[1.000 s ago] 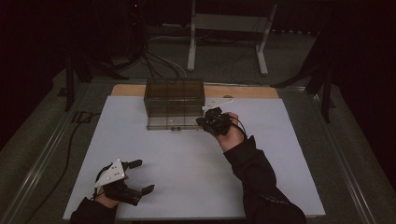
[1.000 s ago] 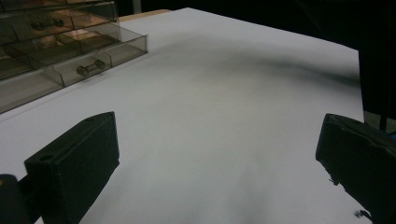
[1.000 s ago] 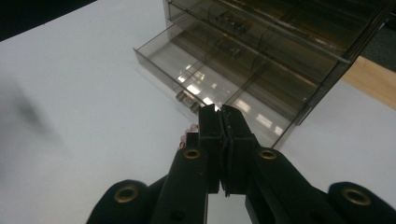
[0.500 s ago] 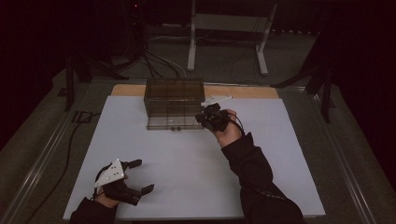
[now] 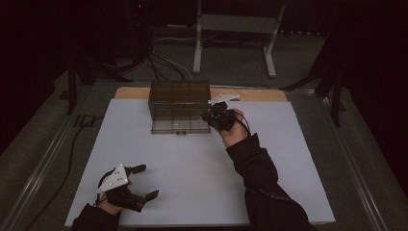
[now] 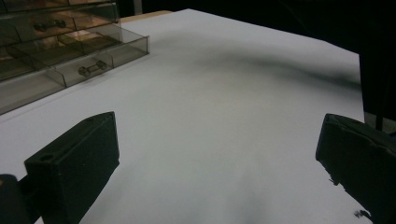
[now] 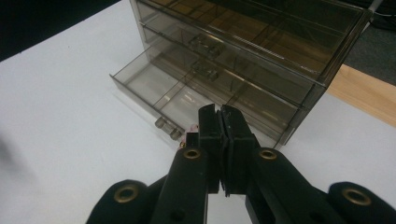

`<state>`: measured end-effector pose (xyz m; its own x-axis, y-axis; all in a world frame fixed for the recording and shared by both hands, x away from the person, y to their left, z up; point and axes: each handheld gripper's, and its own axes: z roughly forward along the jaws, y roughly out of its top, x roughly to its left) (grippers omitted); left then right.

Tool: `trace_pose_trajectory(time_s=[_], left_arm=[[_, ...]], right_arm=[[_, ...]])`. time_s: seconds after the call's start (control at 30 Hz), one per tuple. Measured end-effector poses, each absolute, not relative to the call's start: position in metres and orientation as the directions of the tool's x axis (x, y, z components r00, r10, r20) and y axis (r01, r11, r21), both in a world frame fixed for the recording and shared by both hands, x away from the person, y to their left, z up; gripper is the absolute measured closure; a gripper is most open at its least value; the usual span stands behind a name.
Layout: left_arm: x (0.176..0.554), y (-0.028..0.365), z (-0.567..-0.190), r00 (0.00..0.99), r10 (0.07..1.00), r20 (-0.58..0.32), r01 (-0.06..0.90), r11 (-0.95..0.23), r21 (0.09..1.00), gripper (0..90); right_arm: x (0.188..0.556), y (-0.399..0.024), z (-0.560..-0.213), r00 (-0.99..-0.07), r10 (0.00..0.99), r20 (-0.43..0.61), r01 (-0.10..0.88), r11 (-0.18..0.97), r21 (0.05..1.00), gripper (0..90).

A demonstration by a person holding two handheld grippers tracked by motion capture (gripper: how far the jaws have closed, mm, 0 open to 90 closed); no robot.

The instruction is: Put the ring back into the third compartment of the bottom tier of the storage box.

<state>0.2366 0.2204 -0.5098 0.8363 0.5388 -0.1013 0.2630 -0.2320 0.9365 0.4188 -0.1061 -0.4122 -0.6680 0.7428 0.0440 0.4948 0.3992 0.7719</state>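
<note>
At the near left of the white table, the left gripper rests where it was a second ago, its jaws standing wide apart with nothing between them. At the far middle stands the smoked clear drawer cabinet, its bottom drawer pulled partway out toward the near side, as it already was. Just right of the cabinet, the right gripper has drifted slightly right and farther off, and its grey plate now tilts up over the wooden board's edge; its jaws are pressed together, empty, above the open drawer's right front corner.
</note>
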Motion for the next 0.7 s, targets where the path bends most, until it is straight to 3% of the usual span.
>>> trace_pose_trajectory(time_s=[0.7], left_arm=[[0.236, 0.22, -0.51, 0.839, 0.536, -0.094, 0.261, -0.245, 0.934, 0.5]], right_arm=[[0.438, -0.099, -0.421, -0.628, 0.775, 0.076, 0.523, 0.348, 0.778, 87.7]])
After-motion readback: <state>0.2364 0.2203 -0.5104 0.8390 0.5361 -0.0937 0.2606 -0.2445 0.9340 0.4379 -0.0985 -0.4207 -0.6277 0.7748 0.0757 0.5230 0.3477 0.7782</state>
